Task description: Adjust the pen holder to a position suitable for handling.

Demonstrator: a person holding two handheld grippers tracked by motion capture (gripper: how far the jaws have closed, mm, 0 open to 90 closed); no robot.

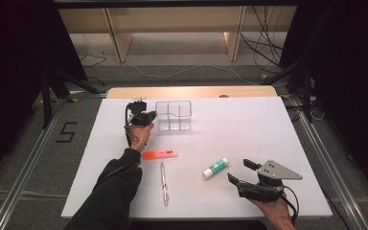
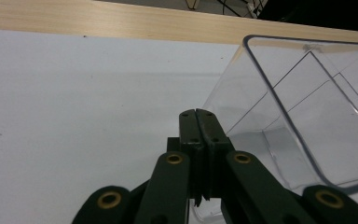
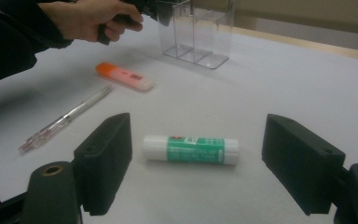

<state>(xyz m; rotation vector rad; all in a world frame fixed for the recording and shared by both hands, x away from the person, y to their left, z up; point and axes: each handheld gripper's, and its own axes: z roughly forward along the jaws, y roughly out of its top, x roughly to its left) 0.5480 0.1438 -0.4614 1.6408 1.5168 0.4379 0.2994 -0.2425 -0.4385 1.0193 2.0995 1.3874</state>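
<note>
Leftmost on the white surface, the left gripper is held in the person's left hand, far from the near edge and just beside the left wall of the clear organizer. In the left gripper view its jaws are pressed together with nothing between them, their tips close against the organizer's transparent side; whether they touch it I cannot tell. The organizer stands upright, split into compartments by inner walls, and all that can be seen of them looks bare.

Nearer the person, an orange highlighter lies flat on the surface, close to the dark sleeve. Just below it a clear pen lies pointing away from the near edge, apart from the highlighter.

Farther right, a glue stick with a green label lies on its side, tilted across the surface. The right gripper hovers near the front right corner with its jaws spread wide. In the right gripper view the glue stick lies ahead of the gap between the jaws, touching neither.
</note>
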